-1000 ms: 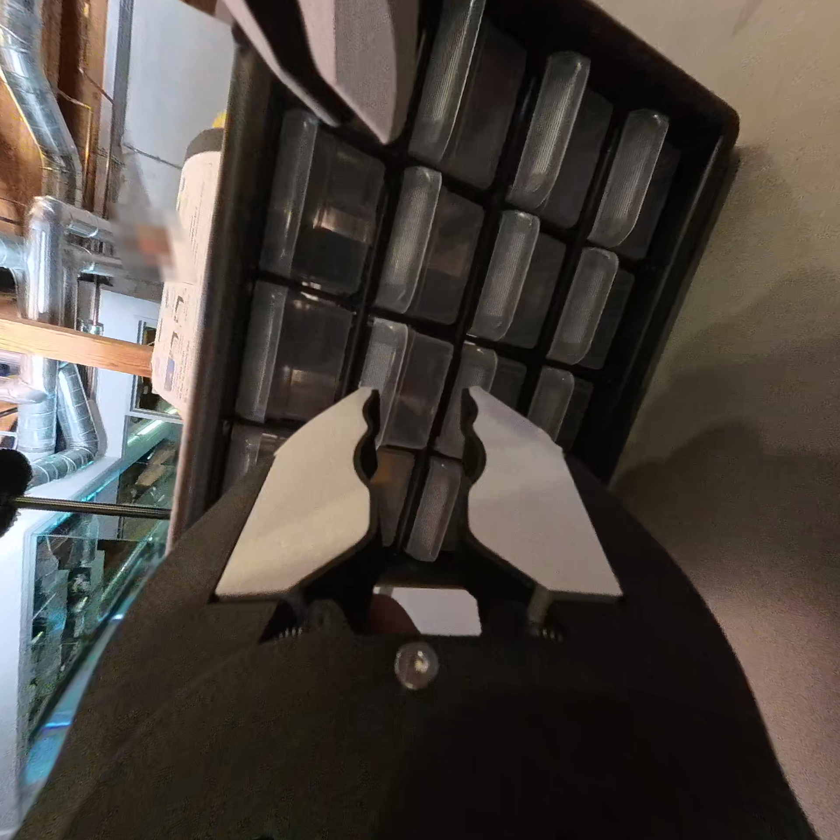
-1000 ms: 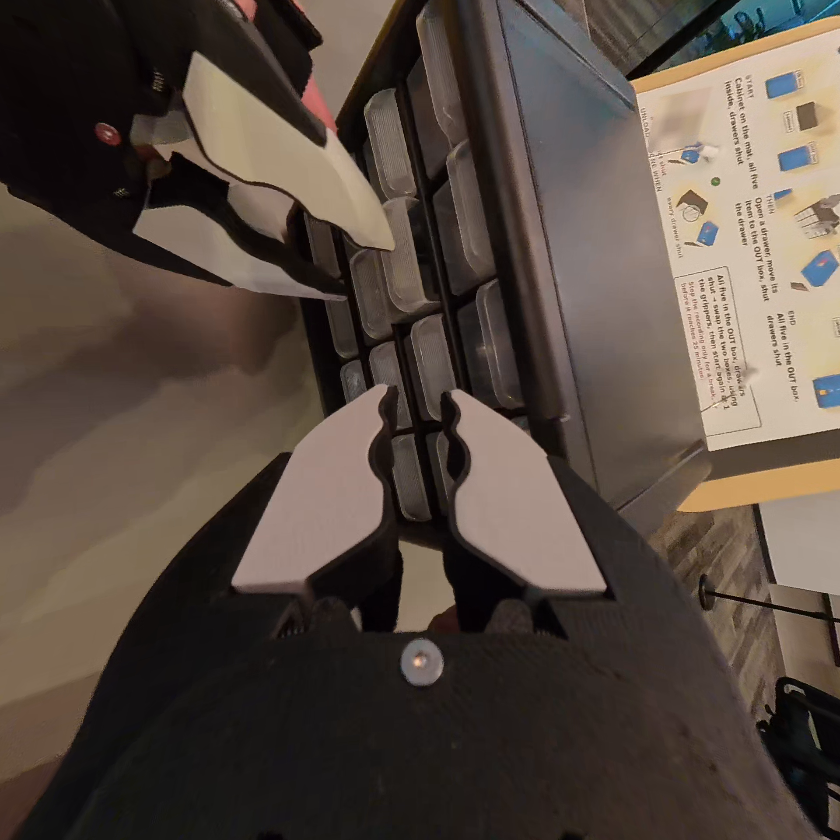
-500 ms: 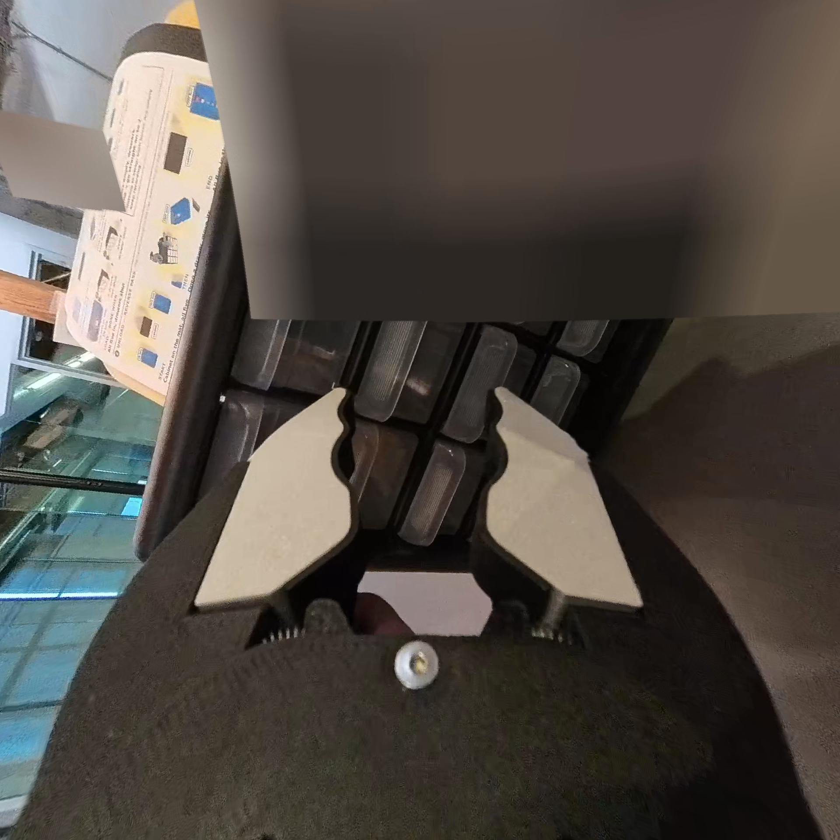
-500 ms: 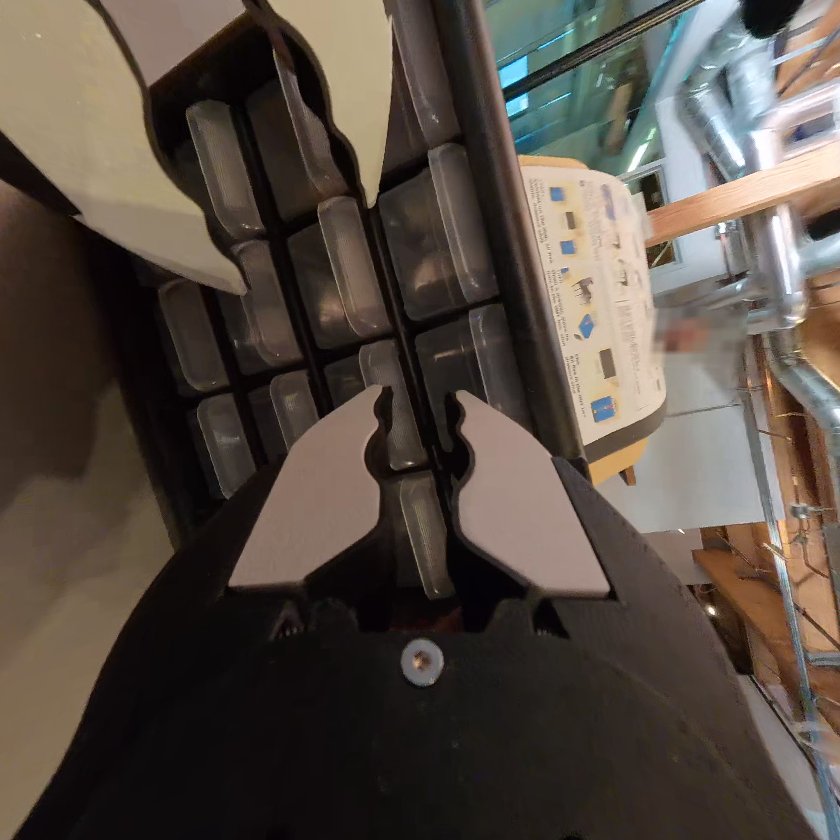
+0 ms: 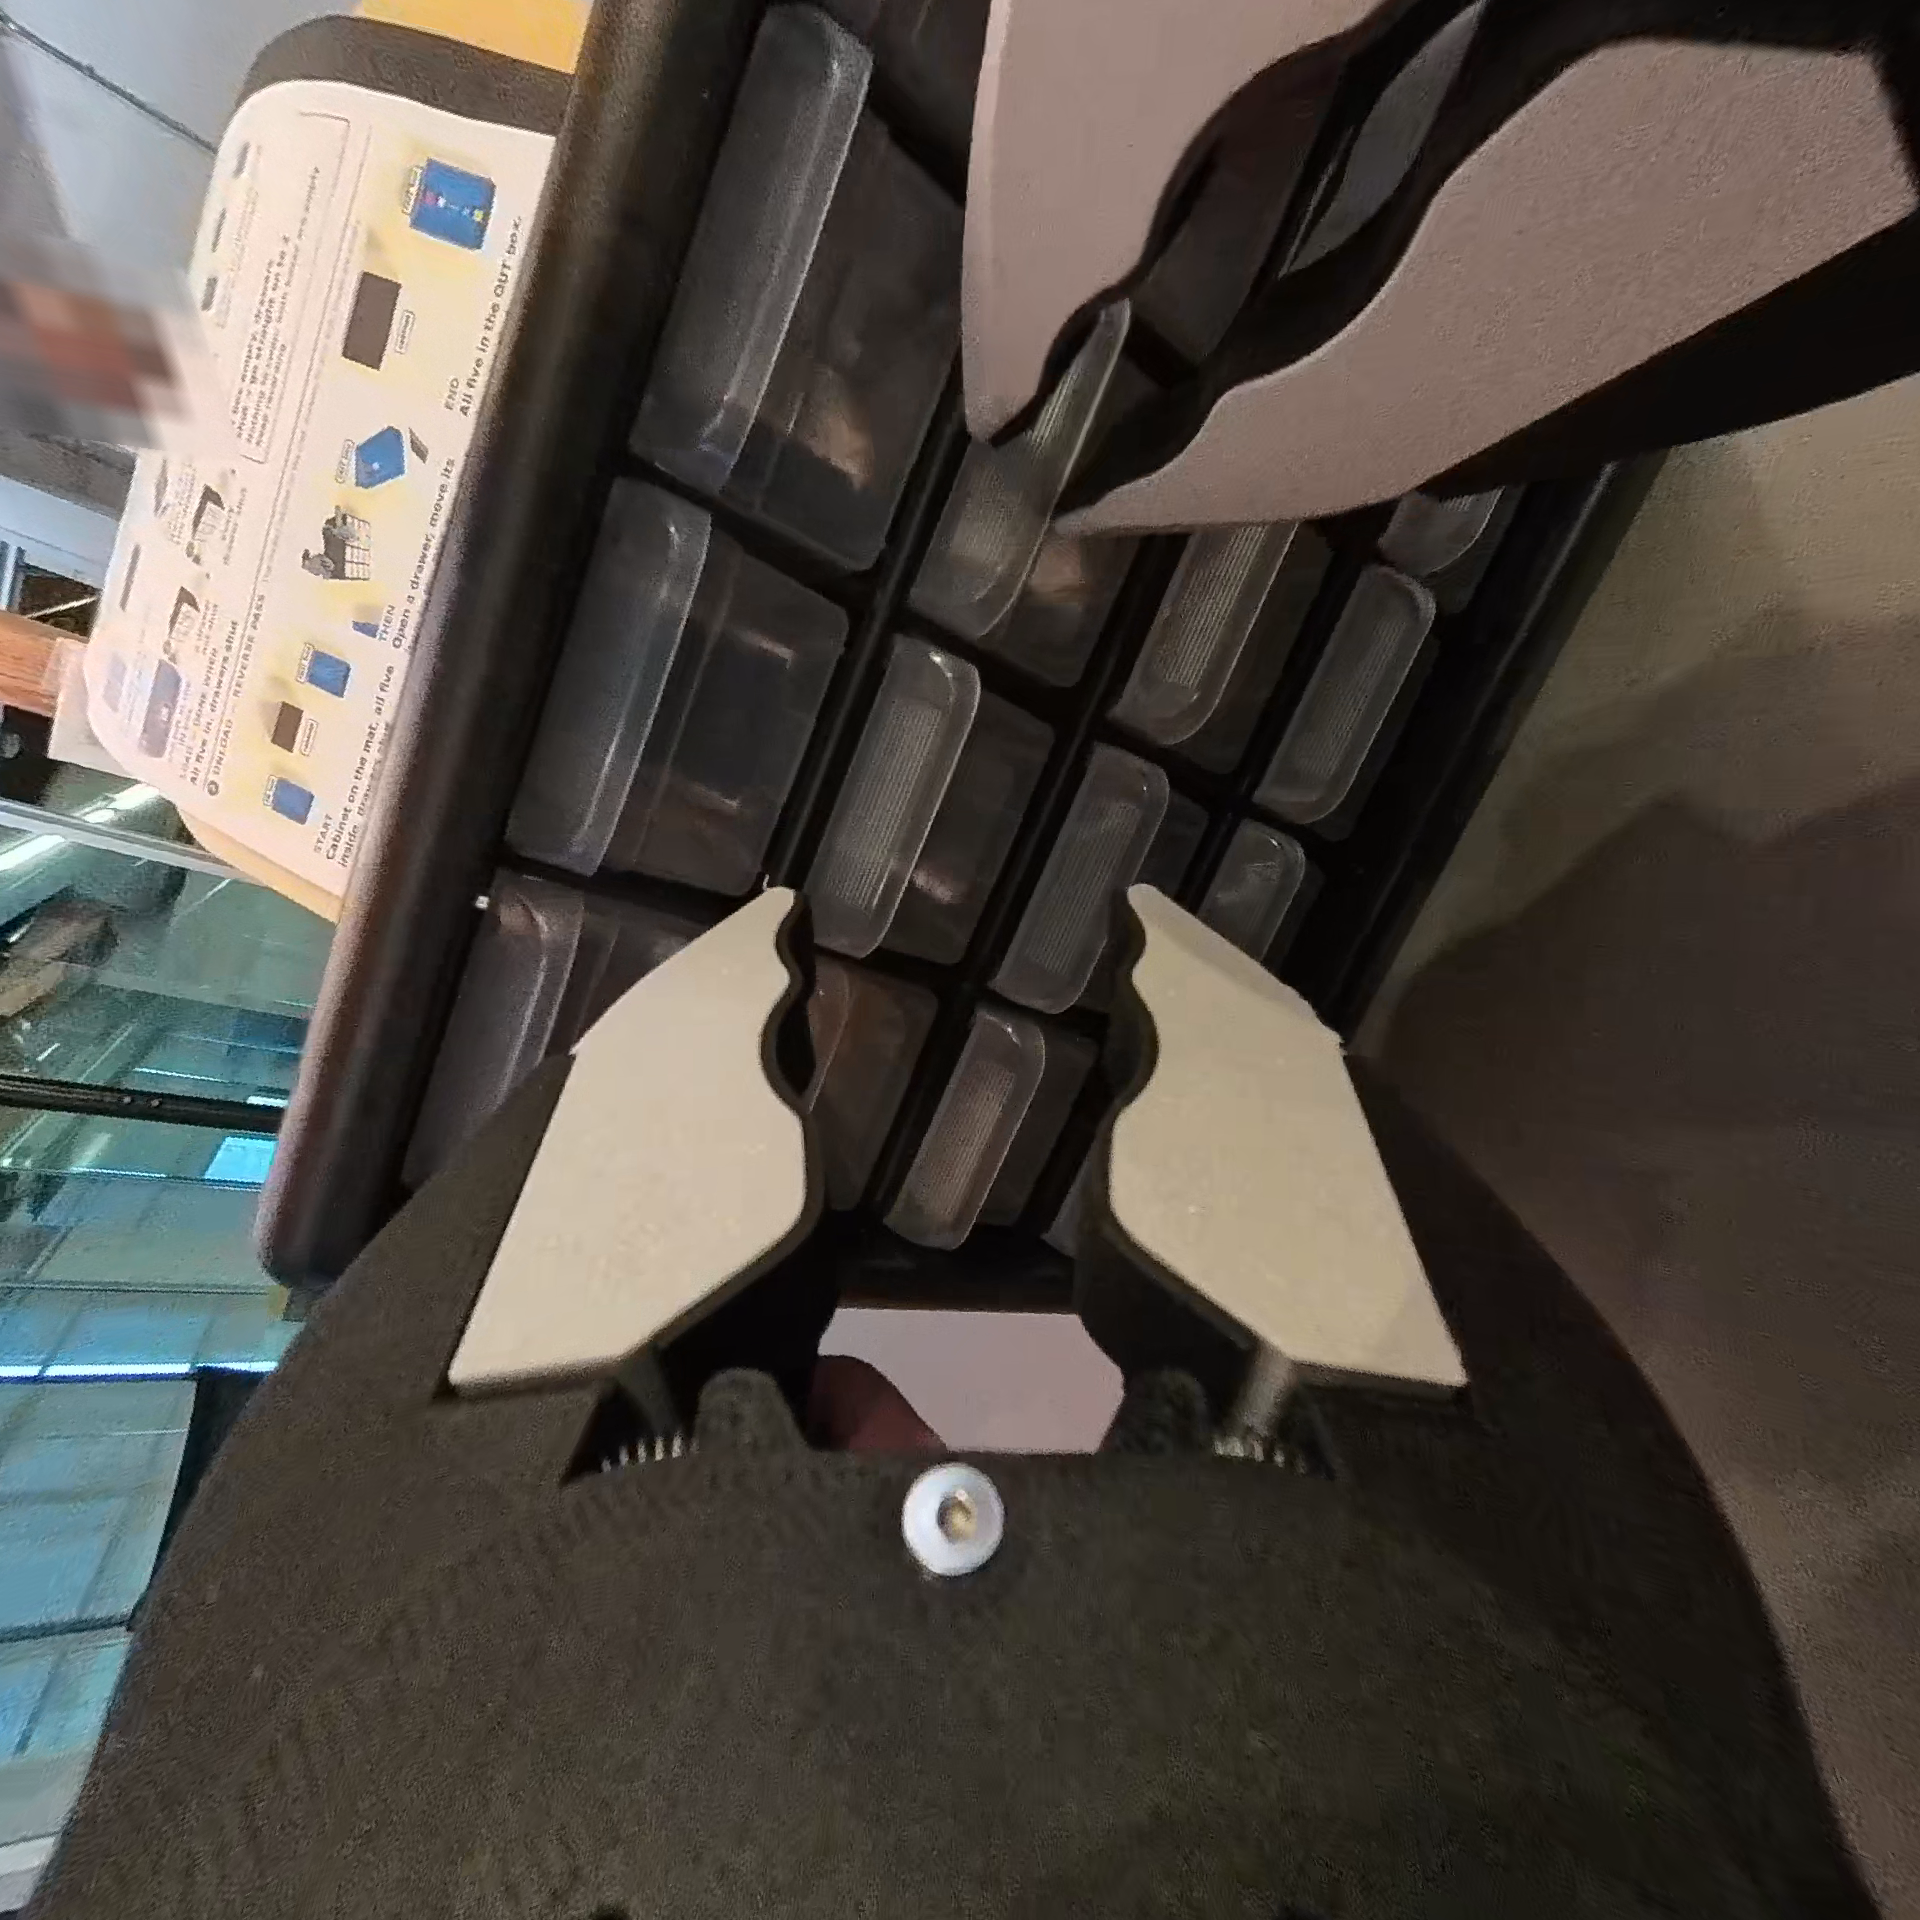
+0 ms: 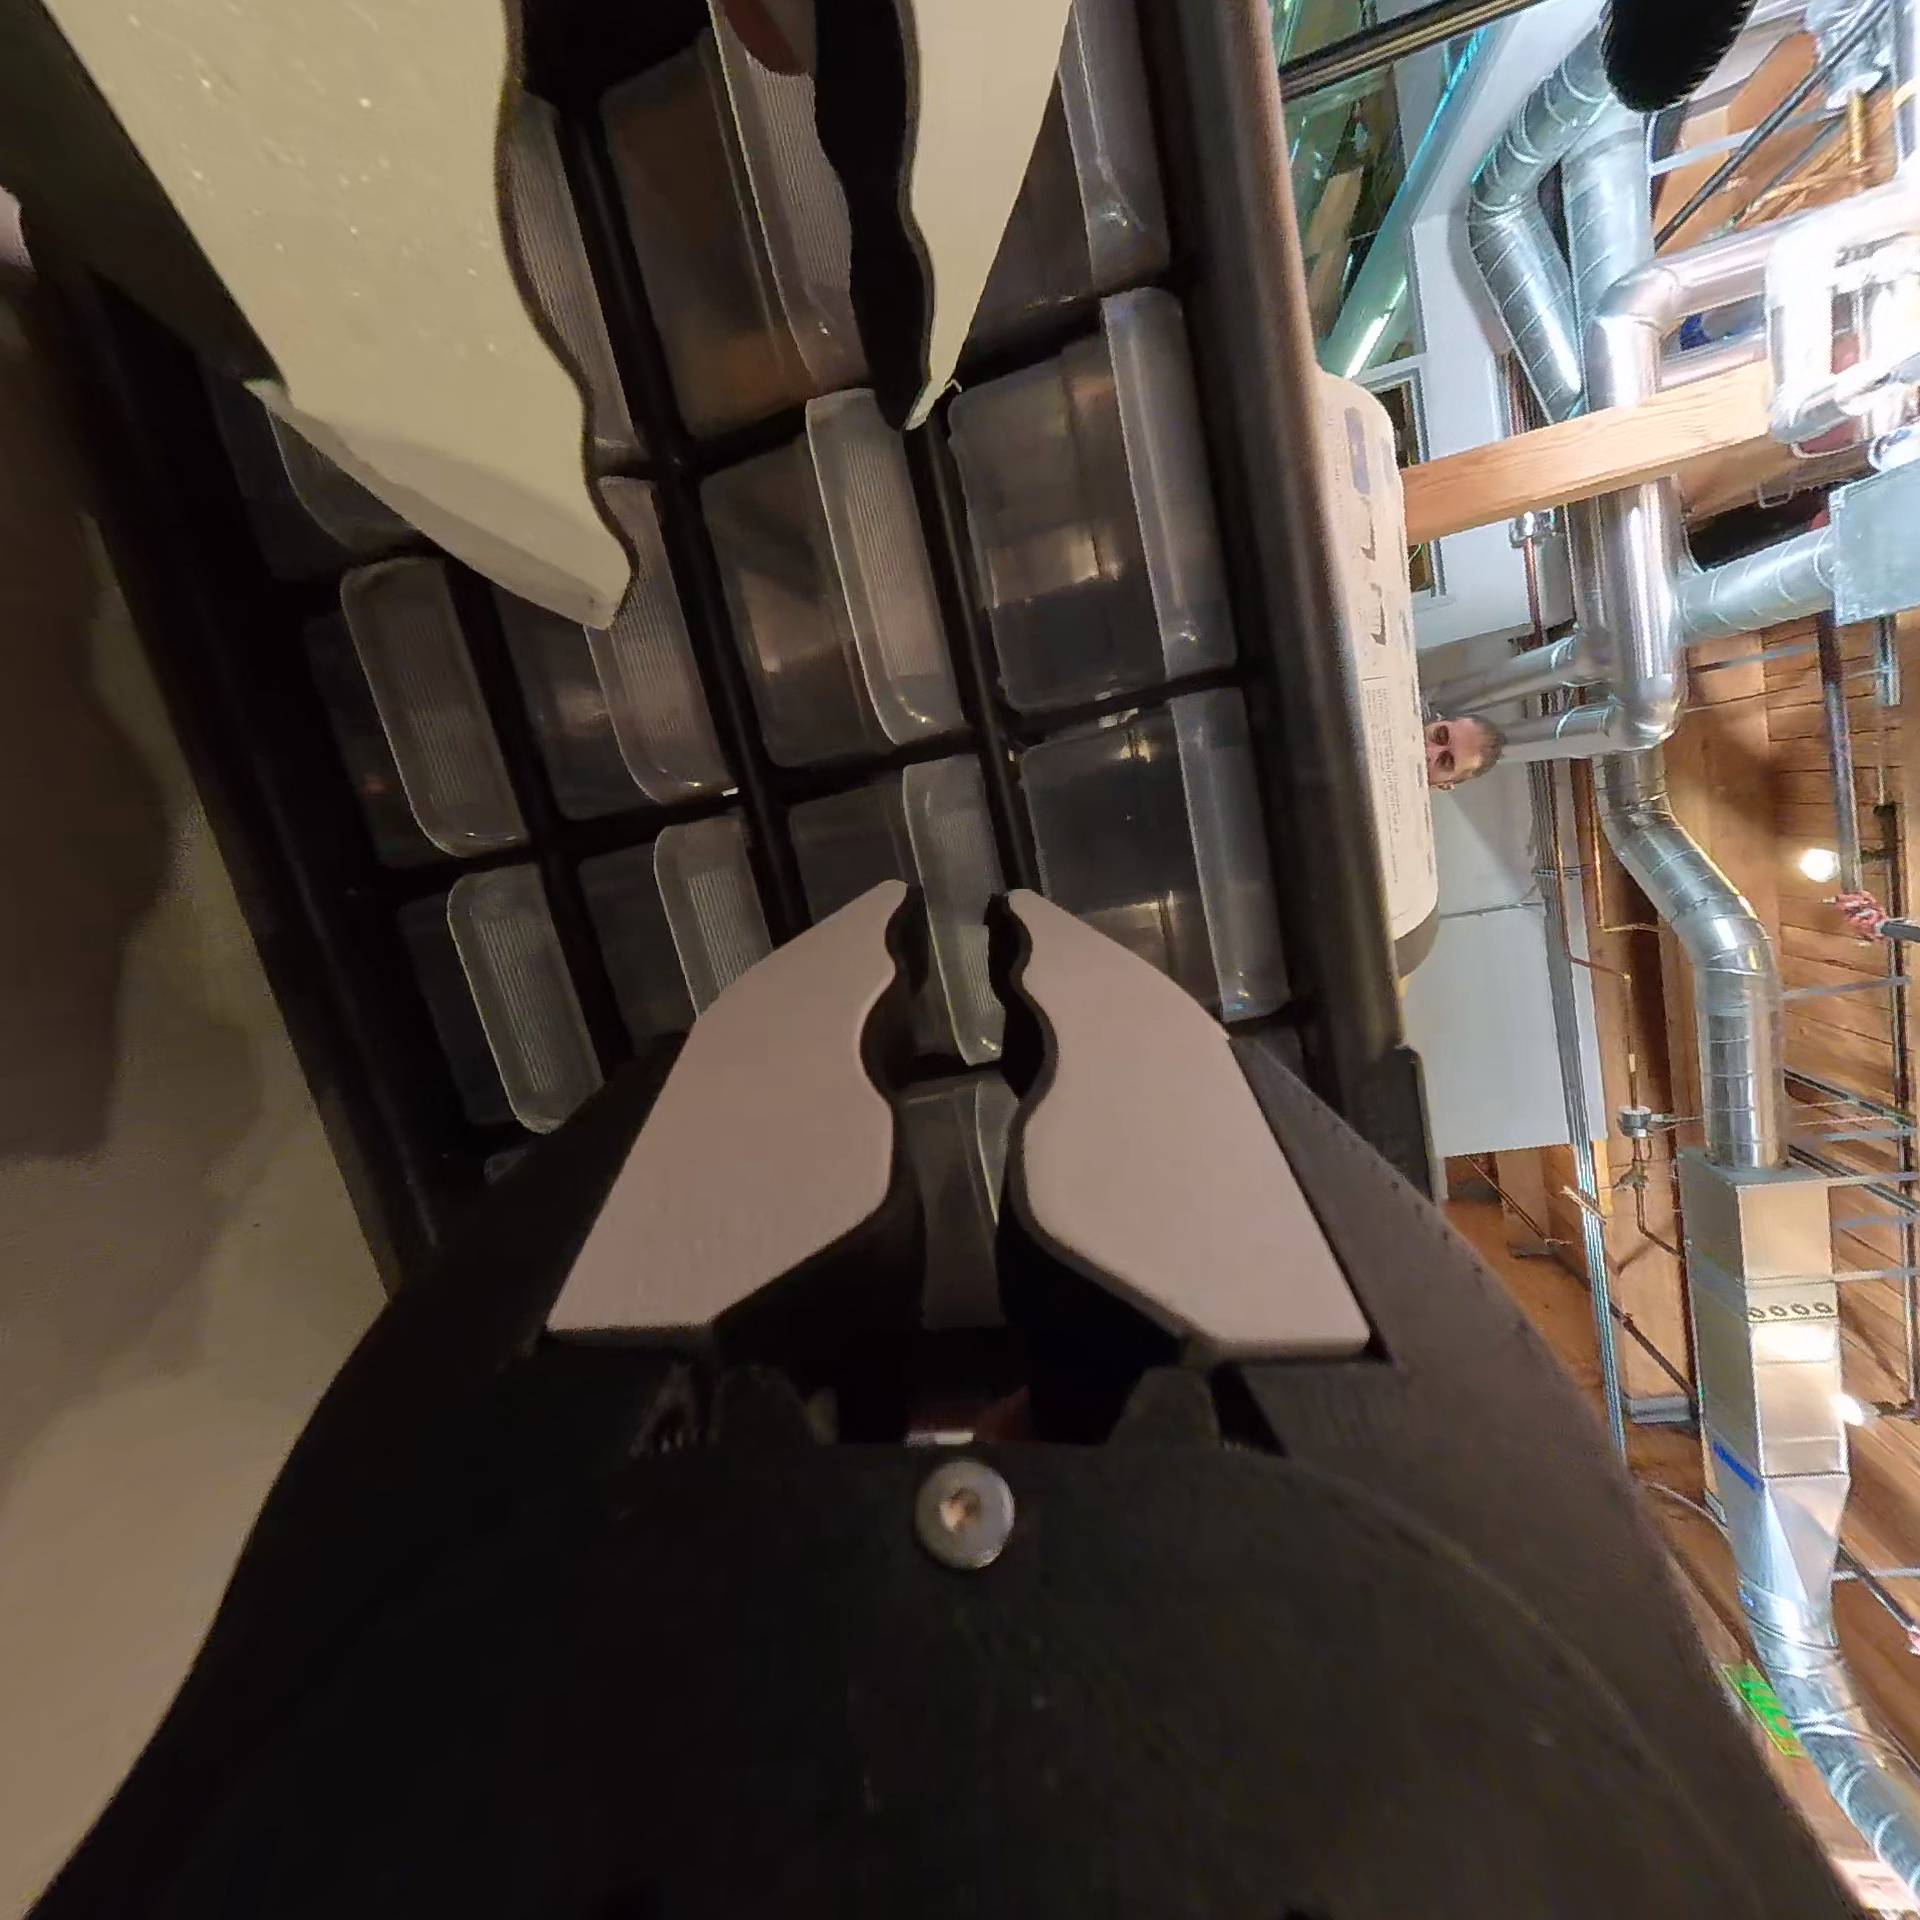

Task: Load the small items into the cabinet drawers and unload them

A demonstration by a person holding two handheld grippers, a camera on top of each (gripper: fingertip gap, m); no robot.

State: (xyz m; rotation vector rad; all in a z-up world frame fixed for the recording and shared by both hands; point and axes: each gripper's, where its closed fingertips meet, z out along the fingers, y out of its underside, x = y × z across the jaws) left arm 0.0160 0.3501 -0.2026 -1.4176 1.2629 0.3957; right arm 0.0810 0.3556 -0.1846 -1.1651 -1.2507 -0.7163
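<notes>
- The black cabinet (image 5: 499,582) with its grid of clear plastic drawers (image 5: 894,790) fills both wrist views, seen rolled sideways, so both claws appear to face its front at close range.
- The right claw (image 6: 954,914) has its jaws drawn nearly together around the ribbed pull tab of a small drawer (image 6: 951,914) in the column beside the large drawers; the tab sits between the tips, probably pinched so the drawer can be slid out, though firm contact is not clear.
- The left claw (image 5: 961,914) is open, its jaws spread wide before the lower small drawers and holding nothing; I judge it is waiting to carry an item.
- In the left wrist view the right claw's pale fingers (image 5: 1351,343) reach in from the top edge and meet a drawer tab.
- No small items are visible anywhere; the drawers look dim and their contents cannot be made out.
- An instruction sheet (image 5: 301,499) lies just beyond the cabinet's side.
- The grey surface (image 6: 125,1299) shows beside the cabinet.
</notes>
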